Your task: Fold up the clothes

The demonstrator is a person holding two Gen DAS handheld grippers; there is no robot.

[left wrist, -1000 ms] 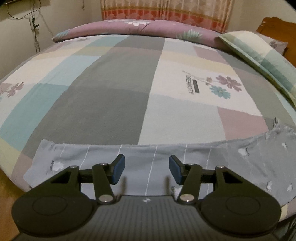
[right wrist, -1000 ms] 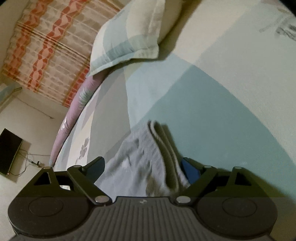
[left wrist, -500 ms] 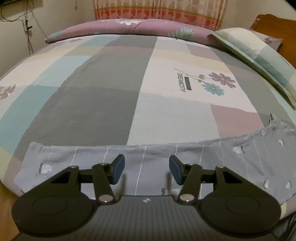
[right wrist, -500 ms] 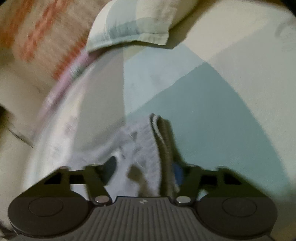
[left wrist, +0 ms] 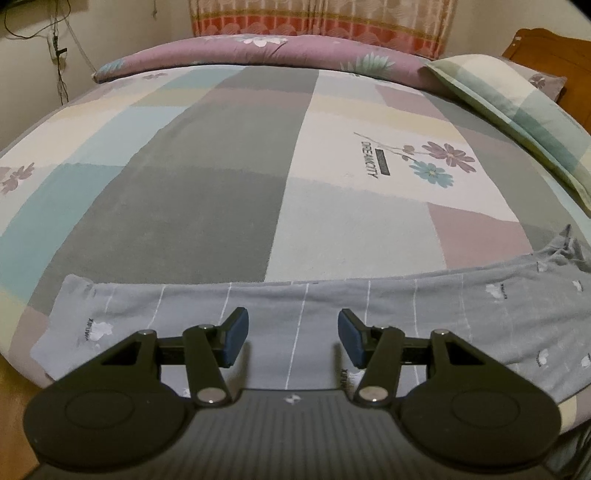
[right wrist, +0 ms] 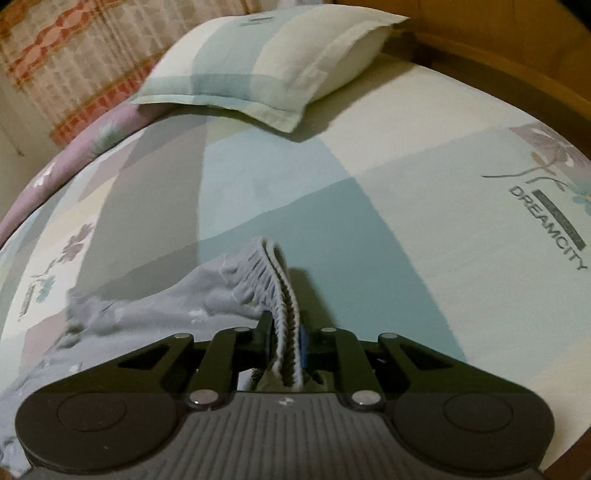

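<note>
Grey pyjama trousers (left wrist: 406, 314) with thin white stripes lie stretched along the near edge of the bed. My left gripper (left wrist: 293, 338) hovers just over one leg, open, with nothing between its blue pads. In the right wrist view the ribbed elastic waistband (right wrist: 273, 273) stands up in a fold between the fingers of my right gripper (right wrist: 283, 339). Its jaws are closing, and the pads press on the waistband from both sides. The rest of the trousers (right wrist: 166, 314) trails off to the left, crumpled.
The bed carries a patchwork sheet (left wrist: 221, 184) in grey, teal and cream. A checked pillow (right wrist: 266, 62) lies at the head end beside a wooden headboard (left wrist: 554, 48). A purple floral bolster (left wrist: 258, 51) runs along the far side below a curtain (left wrist: 321, 18).
My right gripper went from wide open around the waistband to closed on it, rolled upright and rose a little, lifting the fold. The left gripper stayed where it was.
</note>
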